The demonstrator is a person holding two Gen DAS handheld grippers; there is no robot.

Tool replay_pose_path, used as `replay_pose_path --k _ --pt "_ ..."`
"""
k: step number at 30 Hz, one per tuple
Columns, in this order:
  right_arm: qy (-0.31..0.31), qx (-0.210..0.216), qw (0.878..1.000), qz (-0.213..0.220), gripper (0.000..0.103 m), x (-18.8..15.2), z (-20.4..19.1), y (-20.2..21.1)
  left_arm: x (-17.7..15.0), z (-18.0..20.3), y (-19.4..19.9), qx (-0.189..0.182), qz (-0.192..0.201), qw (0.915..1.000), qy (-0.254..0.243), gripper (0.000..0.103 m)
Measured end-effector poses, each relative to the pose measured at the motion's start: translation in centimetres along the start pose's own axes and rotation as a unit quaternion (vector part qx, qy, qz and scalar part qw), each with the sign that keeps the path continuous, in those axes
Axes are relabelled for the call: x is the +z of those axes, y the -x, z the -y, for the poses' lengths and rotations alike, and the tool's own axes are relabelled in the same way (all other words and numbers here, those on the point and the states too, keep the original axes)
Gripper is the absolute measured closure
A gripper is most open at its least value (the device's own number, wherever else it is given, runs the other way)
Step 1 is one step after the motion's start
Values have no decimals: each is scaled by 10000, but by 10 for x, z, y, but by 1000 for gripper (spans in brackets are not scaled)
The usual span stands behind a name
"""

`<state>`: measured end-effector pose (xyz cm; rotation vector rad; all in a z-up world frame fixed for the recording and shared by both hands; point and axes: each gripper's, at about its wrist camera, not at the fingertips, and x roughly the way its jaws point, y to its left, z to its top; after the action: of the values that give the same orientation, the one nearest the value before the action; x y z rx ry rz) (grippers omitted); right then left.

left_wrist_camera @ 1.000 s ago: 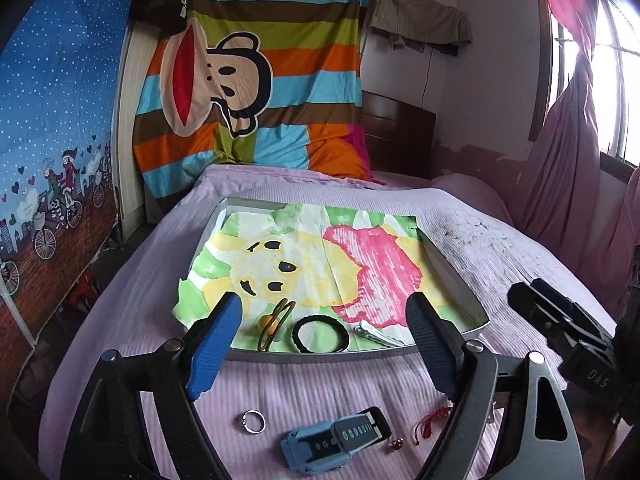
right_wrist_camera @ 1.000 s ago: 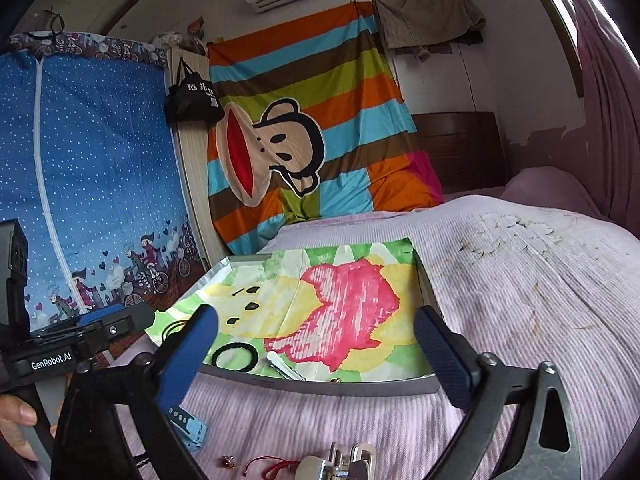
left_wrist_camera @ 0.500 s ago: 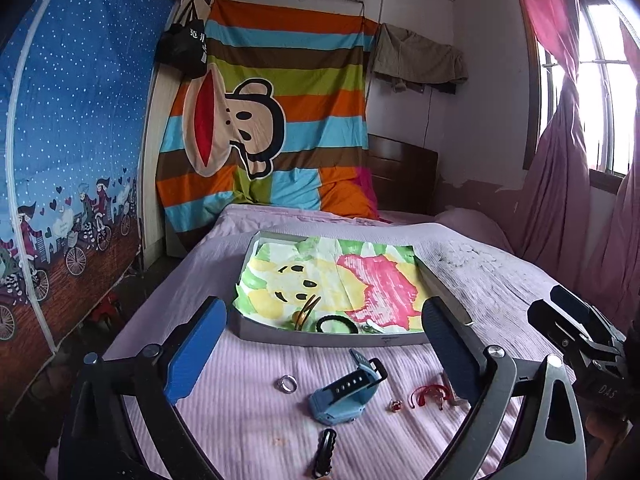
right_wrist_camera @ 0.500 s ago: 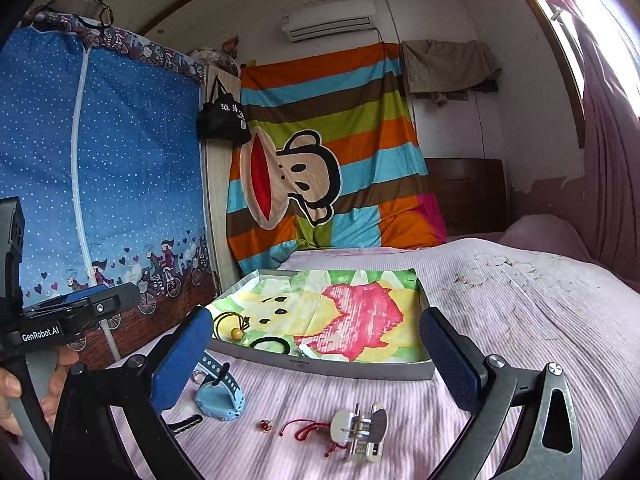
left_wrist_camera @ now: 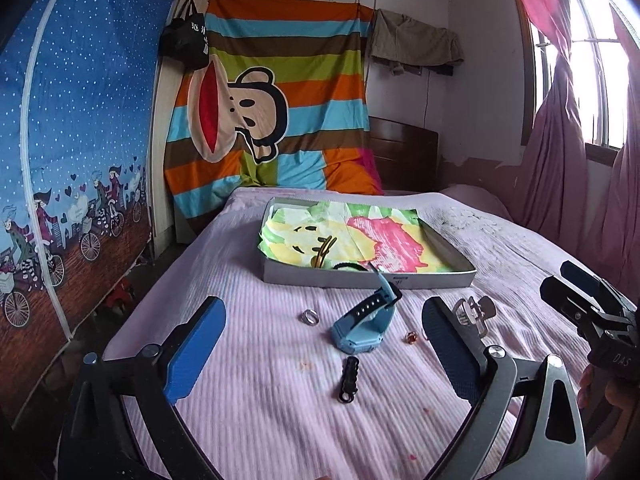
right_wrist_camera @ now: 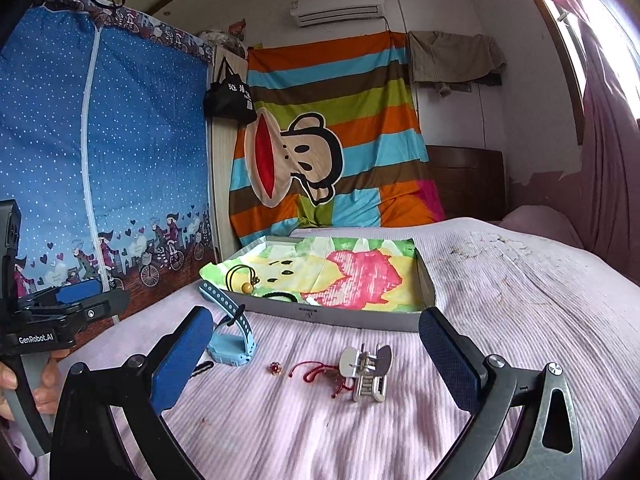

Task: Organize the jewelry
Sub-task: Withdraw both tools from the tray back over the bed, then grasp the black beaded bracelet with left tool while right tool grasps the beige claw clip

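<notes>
A grey tray [left_wrist_camera: 368,280] [right_wrist_camera: 332,318] lined with a bright cartoon cloth sits mid-bed; a black hair band [right_wrist_camera: 280,295] and a cord with a bead [right_wrist_camera: 247,287] lie in its near corner. On the pink bedspread before it lie a silver ring [left_wrist_camera: 309,317], a blue watch [left_wrist_camera: 362,326] [right_wrist_camera: 234,342], a black clip [left_wrist_camera: 349,378], a small red stud [left_wrist_camera: 411,336] [right_wrist_camera: 275,368], a red string [right_wrist_camera: 320,374] and a silver claw clip [left_wrist_camera: 474,314] [right_wrist_camera: 366,374]. My left gripper [left_wrist_camera: 320,356] is open, empty, short of the watch. My right gripper [right_wrist_camera: 316,360] is open, empty, short of the claw clip.
A blue dotted curtain [left_wrist_camera: 68,160] runs along the bed's left side. A striped monkey blanket [left_wrist_camera: 276,100] hangs over the headboard. Pink curtains [left_wrist_camera: 568,160] and a window stand at the right. A hand [right_wrist_camera: 40,388] holds the left tool.
Both grippers have pulled back from the tray toward the bed's foot, so the loose pieces on the bedspread now lie farther ahead. The left jaws stand slightly wider.
</notes>
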<state>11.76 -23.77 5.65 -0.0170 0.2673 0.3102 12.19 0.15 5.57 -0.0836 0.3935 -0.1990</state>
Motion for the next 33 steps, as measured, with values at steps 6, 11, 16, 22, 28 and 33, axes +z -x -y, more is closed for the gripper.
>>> replay_pose_path --k 6,11,16,22,28,33 --pt "-86 -143 9971 -745 0 -18 16 -14 -25 3 -27 -28 -704 9974 -166 7" --pt "33 -310 9930 -1138 0 -30 21 -25 -43 8 -52 -72 -1165 9923 -413 7" --pt "-201 -273 9884 -1480 0 -43 30 -38 -45 7 -67 -159 -1457 9881 -460 7" --pt "-417 -128 9844 -1706 9 -51 35 -50 -48 9 -80 -216 -1669 9844 -504 7" --pt "-641 -136 9810 -1827 19 -53 40 -61 -49 9 -94 -376 -1865 9809 -412 24" --pt "-727 -197 9790 -1896 27 -54 44 -68 -53 13 -102 -434 -1974 9783 -451 45"
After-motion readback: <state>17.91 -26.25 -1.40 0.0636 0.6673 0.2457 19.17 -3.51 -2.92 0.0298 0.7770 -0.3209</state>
